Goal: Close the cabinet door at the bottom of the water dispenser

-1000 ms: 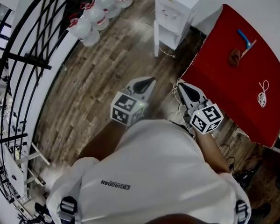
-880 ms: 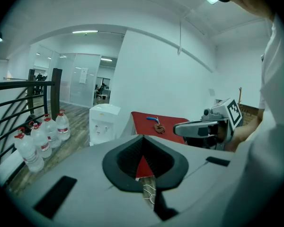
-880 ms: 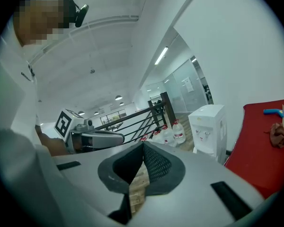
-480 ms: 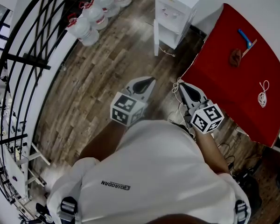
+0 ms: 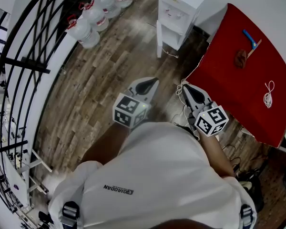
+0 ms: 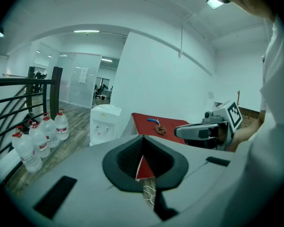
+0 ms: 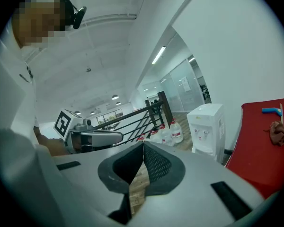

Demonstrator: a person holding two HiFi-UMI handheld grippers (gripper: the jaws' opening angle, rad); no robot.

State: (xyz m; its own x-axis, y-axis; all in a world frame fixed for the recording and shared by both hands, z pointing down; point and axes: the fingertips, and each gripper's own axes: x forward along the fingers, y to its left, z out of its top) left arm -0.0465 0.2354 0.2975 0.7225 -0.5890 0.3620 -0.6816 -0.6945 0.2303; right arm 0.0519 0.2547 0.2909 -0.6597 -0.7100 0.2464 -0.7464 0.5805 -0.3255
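Head view, looking steeply down. The water dispenser (image 5: 180, 8) stands on the wooden floor (image 5: 100, 85) at the top of the view, well apart from both grippers. Its bottom cabinet door (image 5: 159, 38) is open, swung out at the lower left of the cabinet. The left hand-held gripper (image 5: 154, 81) and the right hand-held gripper (image 5: 185, 88) are held side by side before the person's white shirt (image 5: 157, 175), pointing toward the dispenser. Each has its jaws closed together on nothing. Water bottles (image 5: 93, 13) stand left of the dispenser beside a black railing (image 5: 28, 61). A red surface (image 5: 238, 94) at right carries a blue tool (image 5: 250, 39), a brown cloth (image 5: 240, 58) and a white cord (image 5: 268, 95).
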